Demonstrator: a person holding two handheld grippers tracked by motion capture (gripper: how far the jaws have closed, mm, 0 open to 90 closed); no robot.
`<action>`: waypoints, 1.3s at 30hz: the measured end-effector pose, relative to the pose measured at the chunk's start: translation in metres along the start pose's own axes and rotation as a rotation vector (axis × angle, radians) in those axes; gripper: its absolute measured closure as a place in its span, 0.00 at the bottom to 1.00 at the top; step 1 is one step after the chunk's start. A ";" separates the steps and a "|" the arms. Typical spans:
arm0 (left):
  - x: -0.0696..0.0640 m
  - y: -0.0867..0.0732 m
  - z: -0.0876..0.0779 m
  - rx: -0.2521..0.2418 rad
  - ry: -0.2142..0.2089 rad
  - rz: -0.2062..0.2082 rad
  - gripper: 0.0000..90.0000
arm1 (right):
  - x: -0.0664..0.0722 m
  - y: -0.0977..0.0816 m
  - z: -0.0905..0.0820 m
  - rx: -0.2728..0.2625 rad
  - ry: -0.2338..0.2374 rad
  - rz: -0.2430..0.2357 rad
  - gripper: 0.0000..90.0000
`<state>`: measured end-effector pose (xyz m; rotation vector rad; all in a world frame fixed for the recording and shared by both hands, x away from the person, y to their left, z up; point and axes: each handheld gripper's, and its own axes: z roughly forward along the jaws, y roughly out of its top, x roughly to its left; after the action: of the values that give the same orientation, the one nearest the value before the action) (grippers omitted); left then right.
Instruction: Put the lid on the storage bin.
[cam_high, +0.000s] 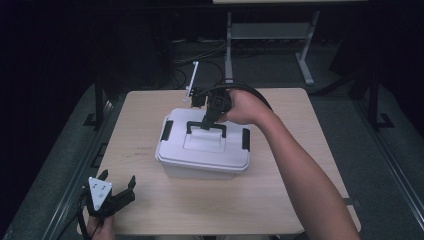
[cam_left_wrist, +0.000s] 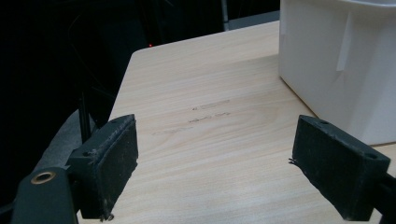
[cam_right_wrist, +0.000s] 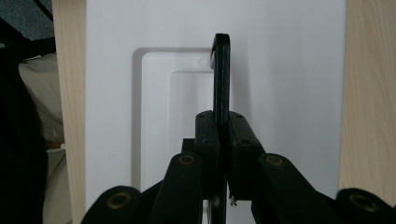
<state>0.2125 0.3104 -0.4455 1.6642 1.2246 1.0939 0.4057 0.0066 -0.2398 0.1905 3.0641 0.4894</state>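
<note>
High view: a white storage box (cam_high: 204, 150) with black side latches (cam_high: 166, 130) sits at the centre of the worktop (cam_high: 280, 200). The right gripper (cam_high: 208, 121) reaches over the lid from the far side, and its fingers are closed on the black carry handle (cam_high: 206, 128), which stands raised above the lid. The left gripper (cam_high: 119, 186) rests at the near left corner of the worktop, well apart from the box, with its fingers spread wide and nothing between them. Left gripper view: the two padded fingers (cam_left_wrist: 114, 158) stand far apart over bare wood; the white wall of the box (cam_left_wrist: 336, 70) rises just beyond the right-hand finger, not touching it. Right gripper view: the fingers (cam_right_wrist: 208, 135) are pressed together on the handle (cam_right_wrist: 221, 74), which shows edge-on and extends straight ahead of the fingertips; the recessed lid (cam_right_wrist: 280, 70) lies directly beneath them, with worktop visible on both sides.
</note>
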 end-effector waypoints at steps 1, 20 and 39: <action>0.000 0.000 0.000 0.000 0.001 0.000 0.15 | -0.001 0.002 0.001 0.000 -0.001 -0.002 0.94; 0.002 -0.001 0.000 0.002 0.008 0.010 0.15 | -0.020 0.017 0.030 0.007 0.020 -0.006 0.93; 0.002 -0.001 0.001 0.002 0.008 0.004 0.15 | -0.020 0.018 0.030 -0.016 0.020 -0.035 0.94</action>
<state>0.2132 0.3125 -0.4459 1.6655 1.2280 1.1025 0.4294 0.0308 -0.2627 0.1325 3.0758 0.5168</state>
